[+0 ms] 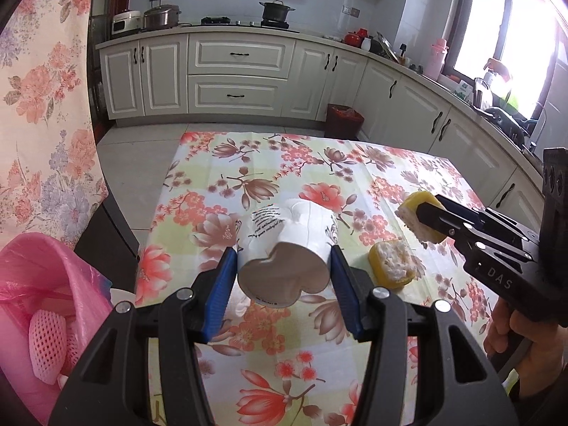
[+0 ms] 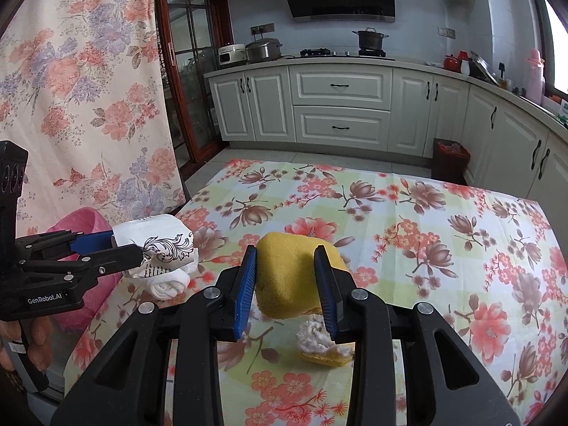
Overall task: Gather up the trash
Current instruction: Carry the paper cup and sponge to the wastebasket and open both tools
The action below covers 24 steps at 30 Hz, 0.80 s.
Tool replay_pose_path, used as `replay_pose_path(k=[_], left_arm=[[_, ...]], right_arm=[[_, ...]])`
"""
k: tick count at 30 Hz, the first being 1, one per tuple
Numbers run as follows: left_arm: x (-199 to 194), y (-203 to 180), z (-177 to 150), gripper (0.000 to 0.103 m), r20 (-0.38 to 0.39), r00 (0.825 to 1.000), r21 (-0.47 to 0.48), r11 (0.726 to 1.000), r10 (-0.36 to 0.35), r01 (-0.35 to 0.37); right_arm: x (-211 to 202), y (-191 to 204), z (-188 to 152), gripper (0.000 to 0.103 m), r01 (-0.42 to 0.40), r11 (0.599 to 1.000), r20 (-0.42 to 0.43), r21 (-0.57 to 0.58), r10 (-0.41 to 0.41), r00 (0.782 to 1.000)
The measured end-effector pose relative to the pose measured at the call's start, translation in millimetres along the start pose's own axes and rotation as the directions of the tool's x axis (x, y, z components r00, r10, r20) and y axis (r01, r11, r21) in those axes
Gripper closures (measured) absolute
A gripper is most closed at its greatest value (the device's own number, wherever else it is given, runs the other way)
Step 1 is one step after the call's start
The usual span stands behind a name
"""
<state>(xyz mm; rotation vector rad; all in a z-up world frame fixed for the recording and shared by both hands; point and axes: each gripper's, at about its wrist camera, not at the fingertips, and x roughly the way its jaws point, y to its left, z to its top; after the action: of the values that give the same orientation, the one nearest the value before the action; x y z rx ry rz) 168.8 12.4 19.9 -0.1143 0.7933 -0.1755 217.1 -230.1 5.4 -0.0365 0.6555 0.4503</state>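
My left gripper (image 1: 284, 266) is shut on a squashed white paper cup (image 1: 287, 245) with black print, held above the flowered tablecloth (image 1: 269, 163); a crumpled white tissue hangs under the cup (image 2: 167, 248). My right gripper (image 2: 285, 280) is shut on a yellow peel piece (image 2: 287, 277), lifted off the table, and shows in the left wrist view as the right gripper (image 1: 422, 222) holding that peel piece (image 1: 415, 213). A second yellow peel piece (image 1: 390, 262) with white pith lies on the cloth, seen below the right gripper as the peel (image 2: 325, 346).
A bin lined with a pink bag (image 1: 42, 284) stands left of the table, with white foam netting (image 1: 46, 344) inside. A flowered curtain (image 2: 81, 88) hangs at left. White kitchen cabinets (image 1: 234, 71) and a dark red bin (image 1: 344, 120) lie beyond the table.
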Motion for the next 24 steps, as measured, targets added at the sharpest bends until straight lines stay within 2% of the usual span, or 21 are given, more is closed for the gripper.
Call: replay_pose_path(k=[24], left_arm=[[-69, 56, -8, 0.052, 0.098, 0.993, -0.071, 0.996, 0.062, -0.056]], right_arm=[[-16, 66, 19, 0.071, -0.042, 0.996, 0.027, -0.085, 0.044, 0.999]])
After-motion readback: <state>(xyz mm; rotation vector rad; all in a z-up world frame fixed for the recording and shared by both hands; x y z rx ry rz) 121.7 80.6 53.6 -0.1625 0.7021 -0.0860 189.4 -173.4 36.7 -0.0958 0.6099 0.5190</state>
